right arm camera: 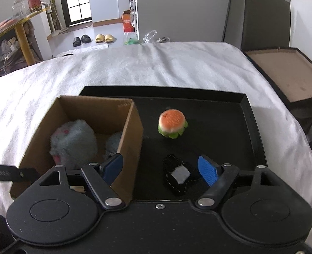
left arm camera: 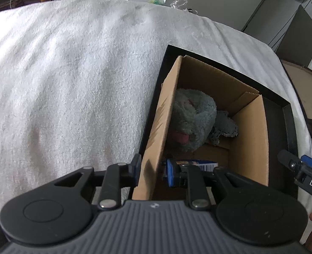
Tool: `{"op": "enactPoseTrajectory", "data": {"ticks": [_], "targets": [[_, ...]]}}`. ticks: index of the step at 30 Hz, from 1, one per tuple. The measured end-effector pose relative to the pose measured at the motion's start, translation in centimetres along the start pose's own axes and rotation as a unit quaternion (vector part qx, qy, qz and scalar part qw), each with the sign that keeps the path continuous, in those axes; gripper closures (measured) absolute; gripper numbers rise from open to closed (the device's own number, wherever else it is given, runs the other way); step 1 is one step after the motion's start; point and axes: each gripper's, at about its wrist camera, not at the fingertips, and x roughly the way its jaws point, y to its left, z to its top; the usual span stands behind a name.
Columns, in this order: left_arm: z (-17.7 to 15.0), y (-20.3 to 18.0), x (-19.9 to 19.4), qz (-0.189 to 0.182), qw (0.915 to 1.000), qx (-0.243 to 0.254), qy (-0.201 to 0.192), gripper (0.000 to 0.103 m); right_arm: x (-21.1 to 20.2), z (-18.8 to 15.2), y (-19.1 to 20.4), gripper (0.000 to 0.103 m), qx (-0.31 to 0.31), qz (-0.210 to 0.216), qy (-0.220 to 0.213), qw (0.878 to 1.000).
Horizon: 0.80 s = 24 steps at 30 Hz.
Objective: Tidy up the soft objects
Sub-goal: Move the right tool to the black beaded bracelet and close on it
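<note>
A cardboard box (left arm camera: 168,114) (right arm camera: 130,131) stands in a black tray (right arm camera: 247,127) on a white-covered bed. A grey plush toy (left arm camera: 192,120) (right arm camera: 73,141) lies inside the box. My left gripper (left arm camera: 153,169) straddles the box's left wall, one finger on each side, close on it. My right gripper (right arm camera: 160,170) is open, its left finger at the box's right wall. A black and white sushi plush (right arm camera: 180,174) lies on the tray between its fingers. An orange and green burger plush (right arm camera: 172,123) sits farther back on the tray.
The white blanket (left arm camera: 71,74) spreads left of the tray. A brown wooden box (right arm camera: 287,74) stands beside the bed at right. Slippers (right arm camera: 92,38) lie on the floor beyond. The right gripper's tip (left arm camera: 300,167) shows in the left wrist view.
</note>
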Motion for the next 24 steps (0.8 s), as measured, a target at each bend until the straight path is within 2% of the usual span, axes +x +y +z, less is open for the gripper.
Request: {"op": "enactPoseTrajectory", "data": {"ticks": [6,13,15,20,24], "targets": [[0.2,-0.8,0.0,0.012,0.9999,0.009,0.002,0.073,1.1,-0.9,-1.4,0.027,0.014,0.005,0.012,1.0],[0.6,-1.9,0.4,0.033,0.9992,0.022,-0.001,0.057,3.1,-1.9,-3.3,0.027,0.034,0.014,0.025,0.999],[0.8,-2.1,0.4,0.042,0.9988,0.025,-0.002,0.054,3.8,-2.2,-3.9,0.029,0.038,0.016,0.032,0.999],[1.3,-3.0,0.7,0.058,0.9976,0.039,-0.004,0.051,5.5,-2.9,-5.4,0.044,0.066,0.028,0.044,0.996],[1.7,-3.6,1.3,0.068,0.9966,0.047,-0.002,0.05,6.6,-3.4,-6.6,0.047,0.091,0.039,0.05,0.994]]}}
